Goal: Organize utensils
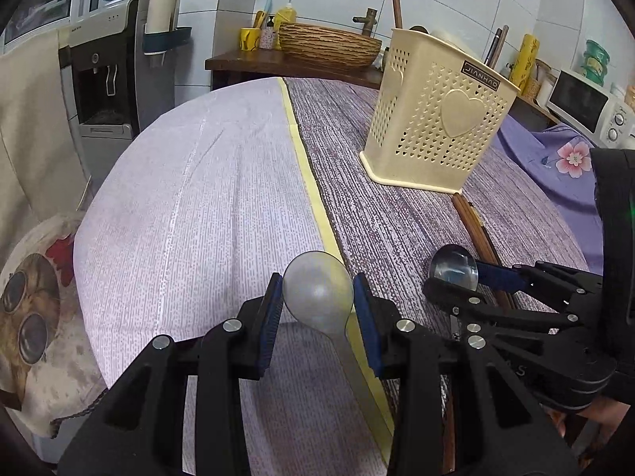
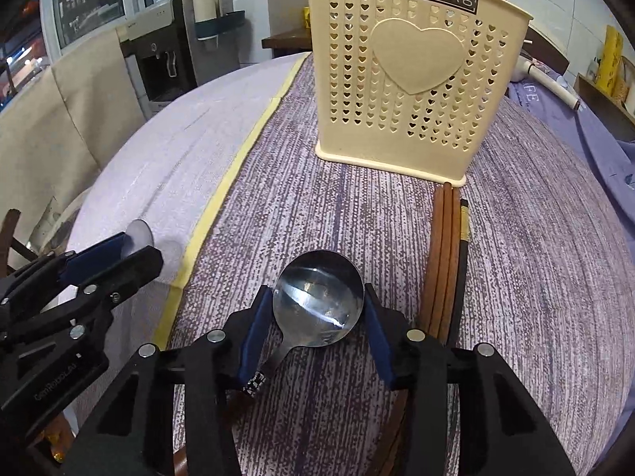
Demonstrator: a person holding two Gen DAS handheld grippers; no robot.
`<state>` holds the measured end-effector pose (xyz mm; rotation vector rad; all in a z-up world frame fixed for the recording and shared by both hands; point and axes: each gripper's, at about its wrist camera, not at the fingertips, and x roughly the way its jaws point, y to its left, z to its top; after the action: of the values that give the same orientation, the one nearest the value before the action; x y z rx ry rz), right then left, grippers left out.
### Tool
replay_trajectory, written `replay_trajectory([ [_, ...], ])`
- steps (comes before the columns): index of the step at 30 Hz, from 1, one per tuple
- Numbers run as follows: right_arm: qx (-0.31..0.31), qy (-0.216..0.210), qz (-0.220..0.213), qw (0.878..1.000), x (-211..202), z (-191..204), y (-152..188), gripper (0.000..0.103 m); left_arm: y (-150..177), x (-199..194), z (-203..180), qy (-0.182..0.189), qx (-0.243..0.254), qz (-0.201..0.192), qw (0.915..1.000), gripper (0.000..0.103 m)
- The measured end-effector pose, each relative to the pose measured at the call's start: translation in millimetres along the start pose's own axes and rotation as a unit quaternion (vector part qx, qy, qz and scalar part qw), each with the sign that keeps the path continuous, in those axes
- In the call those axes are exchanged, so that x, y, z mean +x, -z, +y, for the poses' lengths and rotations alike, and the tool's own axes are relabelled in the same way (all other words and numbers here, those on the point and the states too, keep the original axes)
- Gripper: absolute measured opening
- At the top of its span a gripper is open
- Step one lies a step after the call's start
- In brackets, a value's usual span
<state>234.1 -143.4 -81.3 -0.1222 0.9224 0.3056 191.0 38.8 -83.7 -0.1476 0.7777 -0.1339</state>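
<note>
My left gripper (image 1: 318, 283) is shut on the round bowl of a pale grey spoon (image 1: 317, 305), over the yellow seam of the tablecloth; its handle runs back under the fingers. My right gripper (image 2: 316, 289) is shut on the bowl of a shiny metal spoon (image 2: 317, 309), both blue pads against its sides, low over the purple cloth. Each gripper shows in the other's view: the left gripper (image 2: 133, 252) at the left edge, the right gripper (image 1: 460, 277) at the right. A cream perforated utensil holder (image 2: 405, 91) with a heart stands upright farther back.
Several brown chopsticks (image 2: 444, 246) and a dark one lie side by side between the holder and my right gripper. A round table (image 1: 198, 198) carries a pale and a purple cloth. Beyond it stand a water dispenser (image 1: 107, 71), a wicker basket (image 1: 329, 45) and a microwave (image 1: 587, 107).
</note>
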Motion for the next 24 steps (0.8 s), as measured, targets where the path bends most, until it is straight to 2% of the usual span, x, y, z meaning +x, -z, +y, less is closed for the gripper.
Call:
replay_trajectory([
  [4, -0.002, -0.01, -0.04, 0.999, -18, -2, -2, 0.044, -2, -2, -5, 0.002, 0.007, -0.005, 1.0, 0.037],
  [8, -0.004, -0.016, -0.099, 0.995, -47, -9, -7, 0.044, -9, -12, -12, 0.007, 0.011, -0.021, 0.9997, 0.037],
  [13, -0.032, 0.004, -0.186, 0.982, -87, -13, -9, 0.044, -18, -33, -25, 0.016, 0.02, -0.052, 0.9983, 0.037],
  [17, -0.044, 0.008, -0.221, 0.974, -106, -19, -8, 0.044, -27, -49, -35, 0.019, 0.029, -0.076, 0.9965, 0.037],
  [18, -0.047, 0.01, -0.225, 0.973, -109, -21, -9, 0.028, -29, -52, -37, 0.019, 0.031, -0.083, 0.9959, 0.037],
  [19, -0.05, 0.019, -0.231, 0.972, -112, -23, -9, 0.003, -30, -56, -39, 0.02, 0.033, -0.088, 0.9954, 0.037],
  [24, -0.063, 0.01, -0.217, 0.974, -106, -24, -13, 0.004, -33, -61, -46, 0.02, 0.043, -0.097, 0.9942, 0.037],
])
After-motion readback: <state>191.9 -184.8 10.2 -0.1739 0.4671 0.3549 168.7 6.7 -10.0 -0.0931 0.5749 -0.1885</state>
